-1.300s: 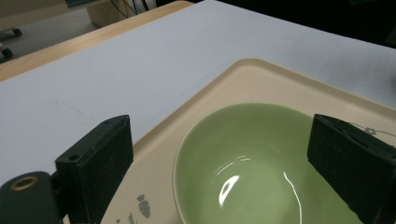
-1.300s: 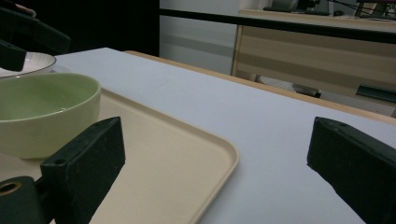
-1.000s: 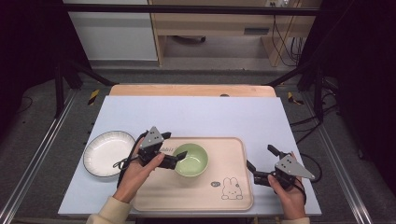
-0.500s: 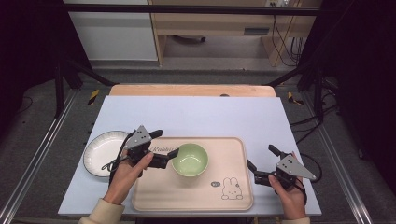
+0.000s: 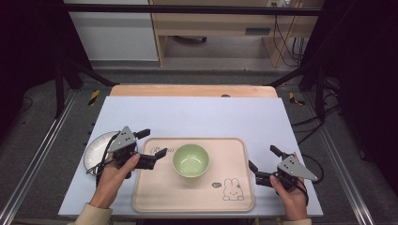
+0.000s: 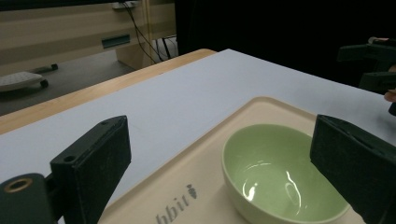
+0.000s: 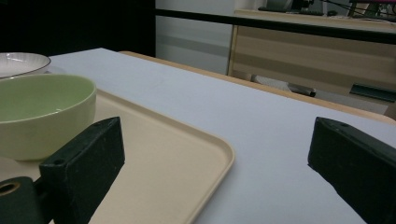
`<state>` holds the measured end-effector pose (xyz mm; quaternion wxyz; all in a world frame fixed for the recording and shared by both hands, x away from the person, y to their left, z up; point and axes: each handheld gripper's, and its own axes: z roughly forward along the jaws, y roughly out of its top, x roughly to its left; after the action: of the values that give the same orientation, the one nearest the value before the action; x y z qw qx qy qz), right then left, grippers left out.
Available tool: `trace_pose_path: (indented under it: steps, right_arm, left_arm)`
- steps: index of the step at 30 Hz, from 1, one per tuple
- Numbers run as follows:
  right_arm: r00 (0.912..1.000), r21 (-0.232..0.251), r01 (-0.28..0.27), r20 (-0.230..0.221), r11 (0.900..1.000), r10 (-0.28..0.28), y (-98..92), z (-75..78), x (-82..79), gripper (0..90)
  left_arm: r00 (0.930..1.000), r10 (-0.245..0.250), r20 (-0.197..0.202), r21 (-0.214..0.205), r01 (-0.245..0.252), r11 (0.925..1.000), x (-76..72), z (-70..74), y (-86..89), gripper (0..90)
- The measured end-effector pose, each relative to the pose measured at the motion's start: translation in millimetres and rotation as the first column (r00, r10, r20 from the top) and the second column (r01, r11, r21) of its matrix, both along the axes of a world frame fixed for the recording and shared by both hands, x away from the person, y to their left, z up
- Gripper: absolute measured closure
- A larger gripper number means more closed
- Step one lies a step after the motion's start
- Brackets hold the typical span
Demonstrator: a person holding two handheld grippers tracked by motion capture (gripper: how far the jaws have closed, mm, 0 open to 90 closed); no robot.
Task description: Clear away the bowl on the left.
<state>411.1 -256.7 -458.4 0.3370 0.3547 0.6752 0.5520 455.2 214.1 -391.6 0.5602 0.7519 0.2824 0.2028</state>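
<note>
The left gripper (image 5: 149,146) covers the right rim of the white plate (image 5: 96,150) at the worktop's left edge. In the left gripper view the picture's lower edge cuts the tray's (image 6: 261,109) lettering and the green bowl's (image 6: 275,172) base. In the right gripper view the picture's left edge crops the bowl.

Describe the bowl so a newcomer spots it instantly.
On the pale blue table mat lies a beige tray with a rabbit drawing. The bowl sits in its upper middle: pale green, empty, deeper than the flat white plate left of the tray.
</note>
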Motion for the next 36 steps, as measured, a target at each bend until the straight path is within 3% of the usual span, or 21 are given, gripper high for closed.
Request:
trace_pose_path:
  steps: [15,24,36]
  right_arm:
    - [1.0000,0.005,0.004,0.003,1.0000,-0.004,-0.1,0.1,-0.6,3.9]
    - [1.0000,0.004,0.006,0.001,1.0000,-0.006,-0.5,-0.3,-0.2,4.0]
    - [1.0000,0.001,0.006,-0.003,1.0000,-0.006,-1.0,-1.3,0.4,3.9]
  left_arm:
    - [0.9965,0.063,0.055,0.006,-0.064,0.9980,-6.7,3.7,35.4,5.2]
    - [0.9932,0.099,0.060,-0.012,-0.099,0.9950,-11.4,1.0,58.4,5.2]
    - [0.9912,0.122,0.051,-0.026,-0.121,0.9923,-16.4,-8.6,75.9,5.2]
